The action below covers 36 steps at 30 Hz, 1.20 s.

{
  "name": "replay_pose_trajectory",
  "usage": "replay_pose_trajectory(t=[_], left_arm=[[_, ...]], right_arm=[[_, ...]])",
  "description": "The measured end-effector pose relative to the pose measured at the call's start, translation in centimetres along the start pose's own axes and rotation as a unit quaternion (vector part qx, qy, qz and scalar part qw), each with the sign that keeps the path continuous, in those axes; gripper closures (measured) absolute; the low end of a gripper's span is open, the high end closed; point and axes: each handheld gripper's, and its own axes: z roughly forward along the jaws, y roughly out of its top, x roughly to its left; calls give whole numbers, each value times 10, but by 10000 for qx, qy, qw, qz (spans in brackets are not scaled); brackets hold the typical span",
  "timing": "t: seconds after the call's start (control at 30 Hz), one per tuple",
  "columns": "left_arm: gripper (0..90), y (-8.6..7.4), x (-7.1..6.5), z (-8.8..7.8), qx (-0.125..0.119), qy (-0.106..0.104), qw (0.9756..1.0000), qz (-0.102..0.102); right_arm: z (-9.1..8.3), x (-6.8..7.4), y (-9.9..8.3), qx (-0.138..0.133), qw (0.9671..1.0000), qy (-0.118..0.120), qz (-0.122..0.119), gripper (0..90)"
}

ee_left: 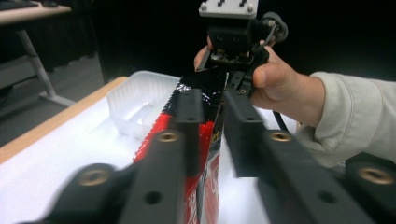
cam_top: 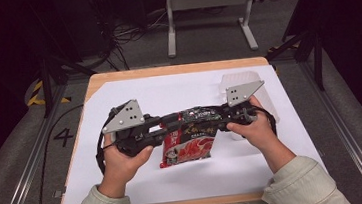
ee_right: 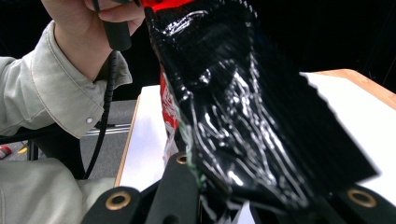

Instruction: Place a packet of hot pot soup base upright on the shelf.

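Left gripper [cam_top: 164,127]: jaws clamped on the red-and-black packet [cam_top: 189,144]
Right gripper [cam_top: 219,114]: jaws pinching the packet's black top edge
Clear plastic tray [cam_top: 239,79]: behind the right hand [cam_top: 252,128]

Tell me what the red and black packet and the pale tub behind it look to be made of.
The noodle packet looks like thin glossy plastic film: it crinkles, throws sharp highlights, and has a serrated sealed edge. The tub looks like translucent, frosted, ribbed plastic, probably thin and moulded. Both grippers, left gripper and right gripper, pinch the packet's top.
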Motion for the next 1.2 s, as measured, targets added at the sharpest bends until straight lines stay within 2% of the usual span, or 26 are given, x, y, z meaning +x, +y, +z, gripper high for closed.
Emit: replay_pose_trajectory(t=[0.03,0.13,0.23,0.3,0.4,0.47,0.67,0.73,0.8,0.87,0.97,1.2], left_arm=[[749,0,1,-1,10,18,10000,29],[699,0,3,-5,-68,20,10000,-14],[667,0,6,-12,-166,130,9998,-48],[632,0,7,-15,-191,215,9996,-53],[596,-2,10,-19,-142,508,9986,-74],[581,-4,15,-22,-60,552,9982,-211],[537,-12,25,-27,-42,817,9962,-305],[521,-15,29,-28,-35,889,9953,-370],[518,-19,33,-30,-20,953,9945,-436],[516,-22,36,-31,-11,986,9939,-501],[497,-26,41,-32,21,1098,9928,-477],[481,-36,52,-35,26,1254,9897,-689]], right_arm=[[-1,0,0,-20,10000,-9,11,840],[-5,-1,3,-7,10000,-65,3,840],[-11,-1,8,27,9998,-212,-16,840],[-15,-3,12,40,9994,-336,-35,840],[-22,-5,18,72,9986,-527,-62,839],[-28,-7,23,52,9980,-634,-57,839],[-46,-14,37,21,9952,-977,-103,839],[-48,-16,39,32,9947,-1024,-124,839],[-56,-20,45,57,9926,-1202,-151,839],[-61,-22,47,65,9913,-1306,-170,839],[-70,-25,48,80,9893,-1446,-179,838],[-89,-29,49,117,9832,-1811,-170,838]])
